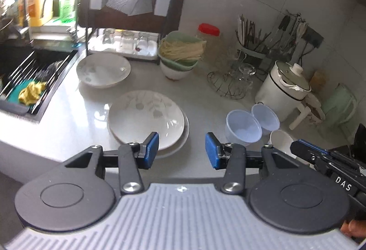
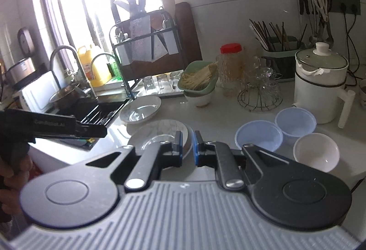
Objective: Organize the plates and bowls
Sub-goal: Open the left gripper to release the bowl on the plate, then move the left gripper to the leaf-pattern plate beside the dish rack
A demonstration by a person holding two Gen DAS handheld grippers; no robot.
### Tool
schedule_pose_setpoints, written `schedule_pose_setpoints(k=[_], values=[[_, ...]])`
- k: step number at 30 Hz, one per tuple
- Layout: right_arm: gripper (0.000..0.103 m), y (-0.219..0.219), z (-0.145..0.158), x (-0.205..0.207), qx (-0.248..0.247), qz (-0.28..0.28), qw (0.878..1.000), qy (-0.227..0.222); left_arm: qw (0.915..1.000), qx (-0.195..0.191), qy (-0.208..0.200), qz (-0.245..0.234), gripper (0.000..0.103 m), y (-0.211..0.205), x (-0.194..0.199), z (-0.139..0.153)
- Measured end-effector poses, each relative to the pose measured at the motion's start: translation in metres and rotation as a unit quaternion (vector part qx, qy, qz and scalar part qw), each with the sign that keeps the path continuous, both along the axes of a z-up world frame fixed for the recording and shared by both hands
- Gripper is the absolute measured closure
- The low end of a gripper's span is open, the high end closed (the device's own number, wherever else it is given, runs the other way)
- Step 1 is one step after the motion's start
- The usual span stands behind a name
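Observation:
Two white leaf-patterned plates are stacked [image 1: 146,116] on the grey counter [image 1: 75,112]; a third white plate [image 1: 104,69] lies farther back by the sink. My left gripper [image 1: 181,150] is open and empty, just in front of the stack. My right gripper [image 2: 187,147] is shut on the near rim of the top stacked plate [image 2: 160,133]. Two pale blue plastic bowls [image 2: 259,139] [image 2: 295,122] and a white bowl [image 2: 316,151] stand to the right. The far plate [image 2: 140,109] shows behind.
A black sink [image 1: 29,71] with a rack and cloths is at left. A dish rack [image 1: 128,21] with glasses stands behind. Green bowls holding noodles [image 1: 180,53], a wire basket of glasses [image 1: 231,80], a white electric pot [image 1: 286,87] and a utensil holder [image 2: 276,44] line the back.

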State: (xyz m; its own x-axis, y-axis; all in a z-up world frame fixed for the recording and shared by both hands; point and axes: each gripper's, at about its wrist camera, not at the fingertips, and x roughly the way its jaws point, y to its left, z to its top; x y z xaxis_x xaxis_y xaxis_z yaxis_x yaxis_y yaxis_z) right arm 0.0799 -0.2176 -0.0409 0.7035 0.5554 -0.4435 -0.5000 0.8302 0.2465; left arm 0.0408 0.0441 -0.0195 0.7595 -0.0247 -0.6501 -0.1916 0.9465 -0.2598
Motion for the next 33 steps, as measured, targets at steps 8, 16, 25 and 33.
schedule_pose_setpoints(k=[8, 16, 25, 33], values=[[0.090, -0.019, 0.002, -0.017, 0.008, 0.014, 1.000, -0.006, 0.9997, 0.004, 0.009, 0.025, 0.052, -0.022, -0.031, 0.005], [0.027, -0.024, -0.002, -0.024, 0.012, 0.007, 1.000, -0.003, 0.9999, 0.013, 0.005, 0.010, 0.034, -0.023, -0.037, 0.011], [0.024, -0.023, -0.009, -0.018, 0.009, -0.022, 0.999, 0.023, 0.9994, 0.012, 0.021, 0.025, 0.008, -0.012, -0.026, 0.003], [0.000, -0.005, -0.007, -0.005, 0.016, -0.048, 0.999, 0.017, 0.9992, 0.013, 0.026, 0.028, 0.005, 0.022, 0.001, 0.003]])
